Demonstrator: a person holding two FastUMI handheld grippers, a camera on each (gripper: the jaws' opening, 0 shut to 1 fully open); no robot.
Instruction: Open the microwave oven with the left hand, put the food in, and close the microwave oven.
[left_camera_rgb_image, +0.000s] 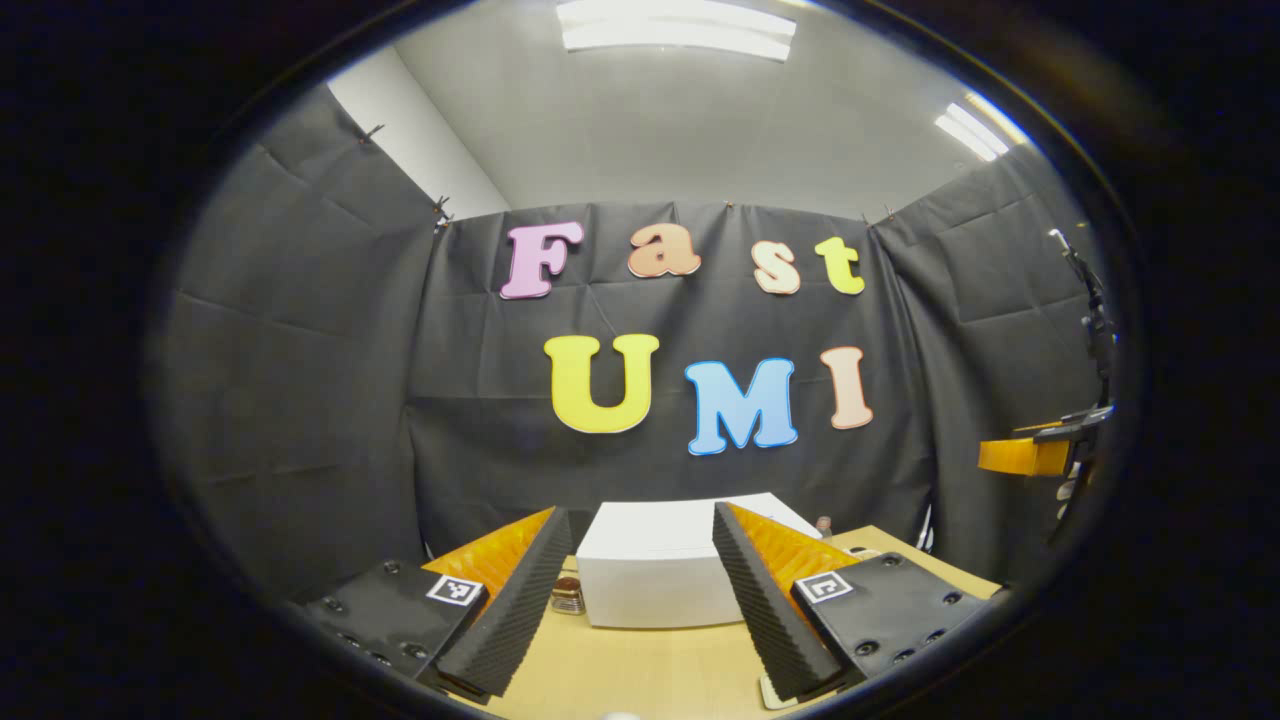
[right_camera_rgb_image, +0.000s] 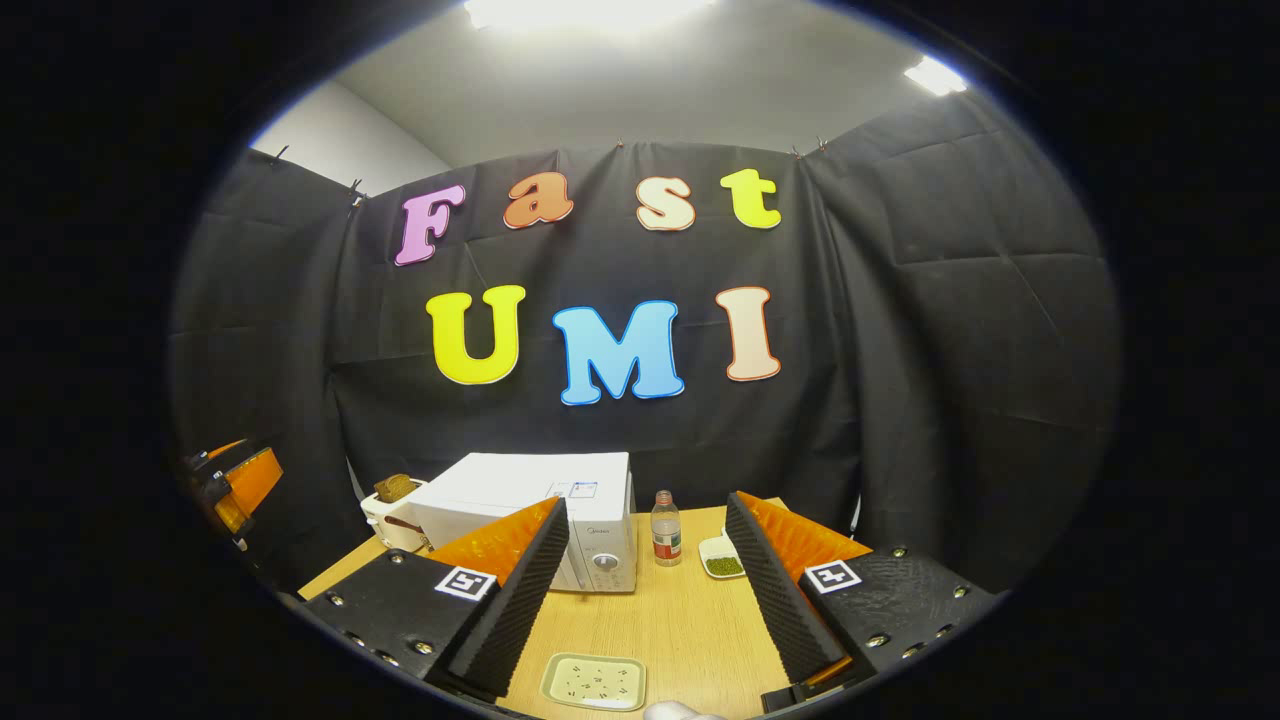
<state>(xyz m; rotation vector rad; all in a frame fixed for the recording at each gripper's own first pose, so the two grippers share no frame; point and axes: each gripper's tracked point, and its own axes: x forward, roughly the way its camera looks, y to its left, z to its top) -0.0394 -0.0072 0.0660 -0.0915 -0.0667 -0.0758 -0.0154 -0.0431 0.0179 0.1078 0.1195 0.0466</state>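
The white microwave (right_camera_rgb_image: 540, 515) stands on the wooden table (right_camera_rgb_image: 680, 620), door shut, its control panel (right_camera_rgb_image: 605, 560) facing me in the right gripper view. A pale green tray (right_camera_rgb_image: 593, 682) with small dark bits lies near the table's front edge, just below my right gripper (right_camera_rgb_image: 648, 500), which is open and holds nothing. In the left gripper view the microwave (left_camera_rgb_image: 660, 570) shows a plain white face straight ahead. My left gripper (left_camera_rgb_image: 640, 512) is open and empty, some way short of it.
A small bottle (right_camera_rgb_image: 666, 528) and a dish of green bits (right_camera_rgb_image: 722, 565) stand right of the microwave. A toaster with bread (right_camera_rgb_image: 392, 510) sits at its left. A little brown jar (left_camera_rgb_image: 568, 595) stands by the microwave. The other gripper (left_camera_rgb_image: 1040, 455) hovers at far right.
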